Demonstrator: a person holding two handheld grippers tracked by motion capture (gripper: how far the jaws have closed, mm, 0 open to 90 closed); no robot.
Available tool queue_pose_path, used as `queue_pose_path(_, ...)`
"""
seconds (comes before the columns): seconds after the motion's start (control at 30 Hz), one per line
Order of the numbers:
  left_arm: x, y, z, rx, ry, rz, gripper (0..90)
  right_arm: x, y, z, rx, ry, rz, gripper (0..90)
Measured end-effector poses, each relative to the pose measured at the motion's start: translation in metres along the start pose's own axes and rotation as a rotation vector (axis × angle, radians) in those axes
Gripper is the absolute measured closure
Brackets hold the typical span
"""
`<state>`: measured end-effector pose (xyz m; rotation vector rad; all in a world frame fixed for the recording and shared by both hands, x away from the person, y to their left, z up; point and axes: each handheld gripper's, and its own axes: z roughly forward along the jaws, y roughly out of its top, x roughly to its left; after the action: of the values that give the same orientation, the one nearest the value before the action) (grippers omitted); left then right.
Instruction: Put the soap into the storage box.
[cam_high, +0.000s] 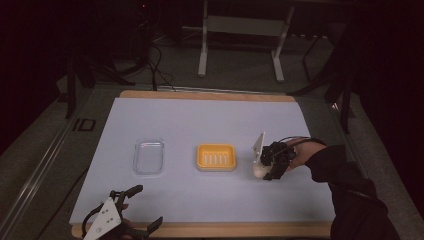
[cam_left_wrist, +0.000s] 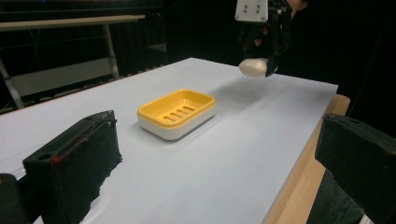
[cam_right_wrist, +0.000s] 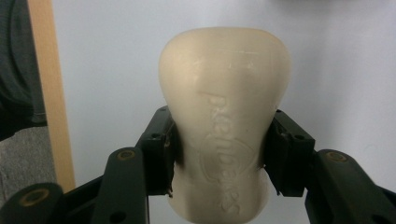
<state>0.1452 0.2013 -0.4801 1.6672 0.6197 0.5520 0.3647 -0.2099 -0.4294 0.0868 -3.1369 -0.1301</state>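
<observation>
Dark floor and metal frame legs are lying behind the pale surface (cam_high: 200, 120), which has a wooden edge. The right gripper (cam_high: 265, 167) is holding a cream soap (cam_right_wrist: 224, 126) above the surface. Its fingers (cam_right_wrist: 159, 149) are pressing on the two long sides of the soap, at the narrow waist, so they are closed on it and nothing else is between them. The left gripper (cam_high: 132, 207) is resting at the near edge, and its fingers (cam_left_wrist: 74, 163) are standing wide apart with nothing inside.

The orange dish (cam_high: 216, 157) is lying just beside the right fingers, toward the left gripper, and a clear lid (cam_high: 149, 156) is sitting farther on that same side, well apart from them.

I am judging the soap as light and hard, but smooth and maybe slippery, so too much pressure could make it shoot out. The waist looks like the best place to take hold, because the wider ends are stopping it from sliding.

The right gripper view is showing the pressed letters on the soap and the exact contact of the fingers. The left gripper view is showing the soap (cam_left_wrist: 254, 66) hanging free in the air above its shadow, and the slots of the dish (cam_left_wrist: 177, 113).
</observation>
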Motion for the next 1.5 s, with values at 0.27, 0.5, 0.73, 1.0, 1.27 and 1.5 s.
queue_pose_path(0.27,-0.001,0.0,0.0,0.001,-0.007,0.002,0.1,-0.003,0.009,-0.019,0.006,-0.027,0.006,49.6)
queue_pose_path(0.5,-0.002,0.0,0.0,-0.002,-0.019,0.001,0.1,-0.008,0.018,-0.033,0.022,-0.043,0.013,49.6)
queue_pose_path(0.73,-0.002,0.0,-0.001,-0.001,-0.019,0.001,0.1,-0.013,0.031,-0.046,0.017,-0.062,0.002,49.6)
queue_pose_path(1.0,-0.001,0.0,-0.001,0.002,-0.018,0.004,0.1,-0.021,0.048,-0.055,0.006,-0.085,-0.008,49.6)
queue_pose_path(1.27,-0.001,0.0,-0.002,-0.001,-0.022,0.002,0.1,-0.025,0.063,-0.055,0.015,-0.092,-0.035,49.6)
queue_pose_path(1.5,-0.001,0.0,-0.002,-0.005,-0.025,-0.002,0.1,-0.029,0.075,-0.053,0.01,-0.094,-0.058,49.6)
